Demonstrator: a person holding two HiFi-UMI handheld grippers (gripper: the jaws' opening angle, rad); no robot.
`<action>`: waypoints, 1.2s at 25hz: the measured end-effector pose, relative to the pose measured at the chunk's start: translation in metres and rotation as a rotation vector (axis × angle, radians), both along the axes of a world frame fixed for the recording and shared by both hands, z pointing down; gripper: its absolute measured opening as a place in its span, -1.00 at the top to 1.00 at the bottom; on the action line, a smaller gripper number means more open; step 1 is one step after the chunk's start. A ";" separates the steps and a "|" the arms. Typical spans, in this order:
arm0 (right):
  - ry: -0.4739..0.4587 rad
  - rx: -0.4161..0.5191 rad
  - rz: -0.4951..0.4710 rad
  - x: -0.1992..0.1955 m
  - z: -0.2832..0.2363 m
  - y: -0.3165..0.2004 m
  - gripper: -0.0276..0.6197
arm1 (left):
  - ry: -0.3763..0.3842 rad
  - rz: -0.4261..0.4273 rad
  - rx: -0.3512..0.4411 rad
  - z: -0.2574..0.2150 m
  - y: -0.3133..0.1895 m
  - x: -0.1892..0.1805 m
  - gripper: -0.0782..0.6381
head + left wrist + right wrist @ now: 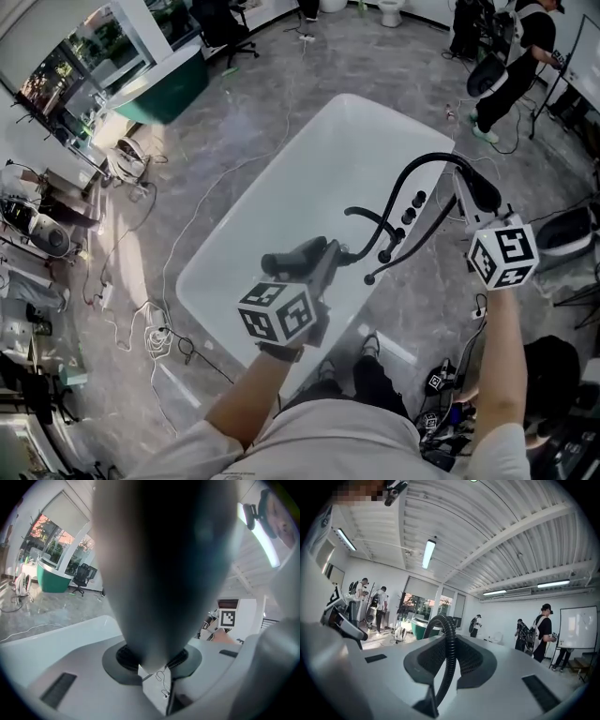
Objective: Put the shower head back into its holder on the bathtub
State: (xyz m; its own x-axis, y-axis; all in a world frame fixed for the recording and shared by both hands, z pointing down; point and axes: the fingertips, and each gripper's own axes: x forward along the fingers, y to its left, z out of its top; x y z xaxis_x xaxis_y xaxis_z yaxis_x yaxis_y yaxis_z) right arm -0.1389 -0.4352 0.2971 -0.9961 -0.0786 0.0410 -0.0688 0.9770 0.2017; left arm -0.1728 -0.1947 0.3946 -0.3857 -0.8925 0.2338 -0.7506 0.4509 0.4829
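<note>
While the left gripper clamps the dark shower head between jaws set fairly wide, that head sits above the near end of the white bathtub, near the black tap fitting at the tub's right edge. Right of the fitting, the black ribbed hose arches up. The right gripper has it pinched between jaws about half closed, beside the tub.
</note>
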 end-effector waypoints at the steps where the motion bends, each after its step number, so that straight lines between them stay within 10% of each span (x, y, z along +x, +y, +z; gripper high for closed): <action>1: 0.001 0.024 -0.019 -0.003 0.000 -0.001 0.73 | -0.003 -0.007 -0.002 0.001 -0.006 -0.001 0.49; 13: 0.092 0.079 -0.268 -0.008 0.036 0.042 0.73 | 0.006 -0.117 -0.053 0.025 -0.021 -0.013 0.49; 23: 0.218 0.327 -0.273 0.006 0.065 0.060 0.72 | 0.023 -0.083 -0.058 0.044 -0.019 -0.012 0.49; 30: 0.259 0.313 -0.262 -0.007 0.101 0.097 0.72 | 0.037 -0.072 -0.070 0.048 0.003 -0.015 0.49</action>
